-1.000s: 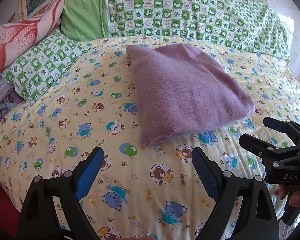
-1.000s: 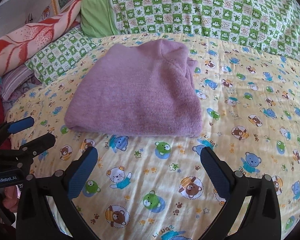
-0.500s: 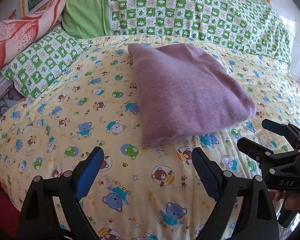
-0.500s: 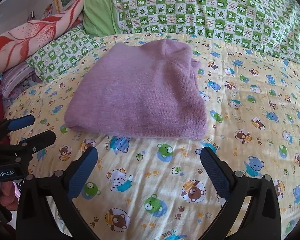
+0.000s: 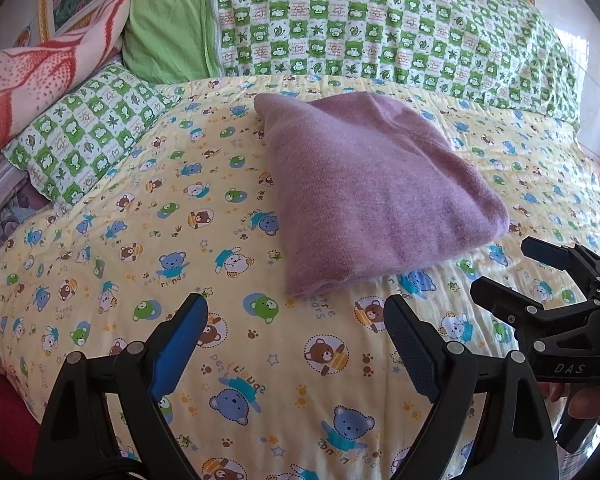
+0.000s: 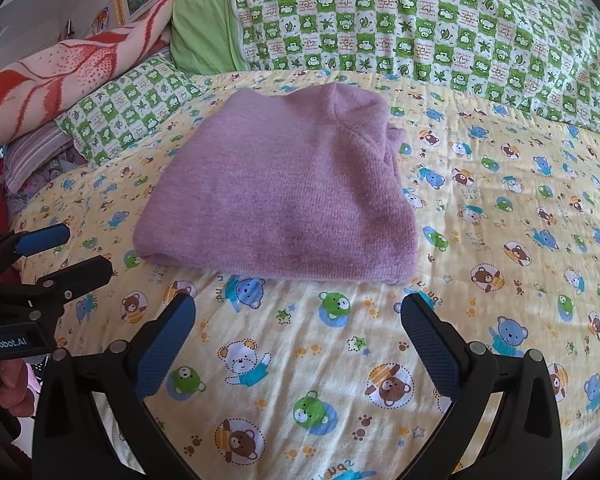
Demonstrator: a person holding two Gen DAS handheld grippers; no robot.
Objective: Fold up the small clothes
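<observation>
Far left of the bed (image 5: 100,264), along its left edge: a red-and-white patterned blanket (image 5: 32,76) rolled up, with a green checked pillow (image 5: 84,136) just below it. Across the head edge: a plain green pillow (image 5: 164,36), then a long green checked pillow (image 5: 380,28).

Left gripper (image 5: 296,320) low over the foot edge of the bed, jaws spread wide and empty, blue pads (image 5: 180,344) angled outward, pointed toward the near left corner of the purple sweater (image 5: 372,188). No contact with the cloth. In the right wrist view, seen from the side at the left margin (image 6: 64,252), jaws apart, part of a hand (image 6: 8,380) below it.

Sweater folded into a compact rectangle, lying flat on the yellow bear-print sheet around the middle of the bed, nearer the head edge than the foot.

Right gripper (image 6: 300,316) also low at the foot edge, jaws wide and empty, aimed at the sweater's near hem, apart from it. From the left wrist view, seen at the right margin (image 5: 516,268), level and side-on, fingertips of a hand (image 5: 580,400) beneath.
</observation>
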